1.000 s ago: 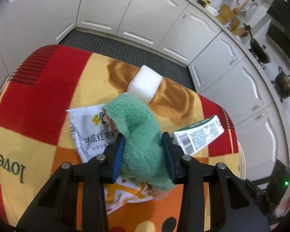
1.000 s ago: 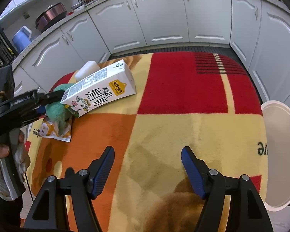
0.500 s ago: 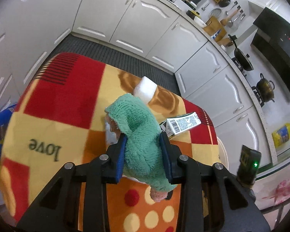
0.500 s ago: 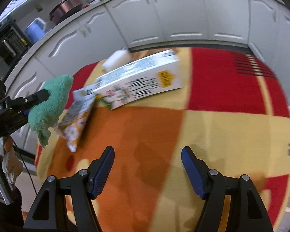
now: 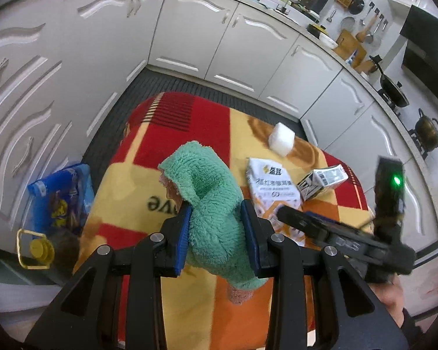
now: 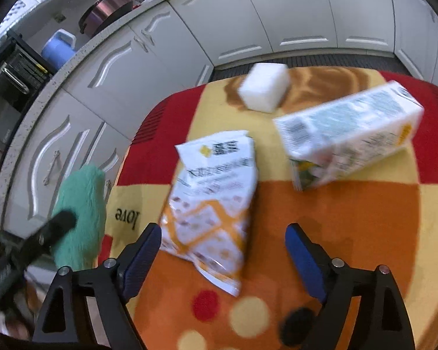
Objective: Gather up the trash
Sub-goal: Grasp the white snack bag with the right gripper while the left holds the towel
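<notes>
Trash remains uncollected: we see the snack wrapper (image 6: pixel 216 204) lying just ahead of our right hand-held gripper (image 6: pixel 223 250), whose jaws have just been opening wide and hold nothing, the milk carton (image 6: pixel 350 143) beyond. Our left hand-held gripper (image 5: pixel 216 233) clamps a green fleece cloth (image 5: pixel 210 201) above the blanket (image 6: pixel 321 204).

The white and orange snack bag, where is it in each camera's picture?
Left wrist view: the white and orange crinkly snack bag lies right of centre, beside the fluffy green cloth.
Right wrist view: the bag lies in the middle.
Shared landmark: the white foam block beyond it.
</notes>
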Motion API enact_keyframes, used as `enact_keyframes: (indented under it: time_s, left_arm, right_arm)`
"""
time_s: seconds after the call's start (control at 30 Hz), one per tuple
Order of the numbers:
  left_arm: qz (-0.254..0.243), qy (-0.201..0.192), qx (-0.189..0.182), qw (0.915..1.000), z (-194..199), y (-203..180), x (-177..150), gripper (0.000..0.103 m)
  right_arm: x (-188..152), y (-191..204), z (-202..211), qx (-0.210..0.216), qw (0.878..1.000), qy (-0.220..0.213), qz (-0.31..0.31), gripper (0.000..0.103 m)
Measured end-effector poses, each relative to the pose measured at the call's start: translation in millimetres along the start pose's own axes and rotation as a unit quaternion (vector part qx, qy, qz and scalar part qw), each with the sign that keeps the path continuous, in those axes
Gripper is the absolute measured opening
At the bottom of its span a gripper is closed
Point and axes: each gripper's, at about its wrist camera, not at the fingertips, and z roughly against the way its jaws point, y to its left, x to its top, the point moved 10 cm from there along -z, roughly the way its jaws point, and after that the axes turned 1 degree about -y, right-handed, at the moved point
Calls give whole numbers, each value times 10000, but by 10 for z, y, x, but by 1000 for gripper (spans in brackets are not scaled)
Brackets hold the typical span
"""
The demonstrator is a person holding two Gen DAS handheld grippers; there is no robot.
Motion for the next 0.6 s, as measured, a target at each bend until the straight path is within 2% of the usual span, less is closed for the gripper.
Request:
enact_keyframes:
  time_s: [0.13,0.23,0.27,0.3,0.4,0.6]
  left_arm:
    - [-37,52,36,10000,-35,67,-111,31]
    - [-3,65,14,10000,-42,112,-155,31]
    - [12,60,3,10000,-31,130,-169,31]
    - [20,56,0,10000,-33,137,-178,31]
    - [27,83,-42,10000,-68,117,-194,31]
    - [-141,105,-157,9997,-92,-66,-252,31]
  right_arm:
    - [-13,134,-260,-390,9988,185,251,88]
    - [12,145,-315,-603,9968,47,514,89]
    - [7,136,-307,-612,9966,32,555,85]
    - [0,114,-286,-638,9961,4,601,74]
    - [-40,71,-189,-498,9957,-8,784,64]
    - [-302,-9,212,-263,9906,-121,1334,62]
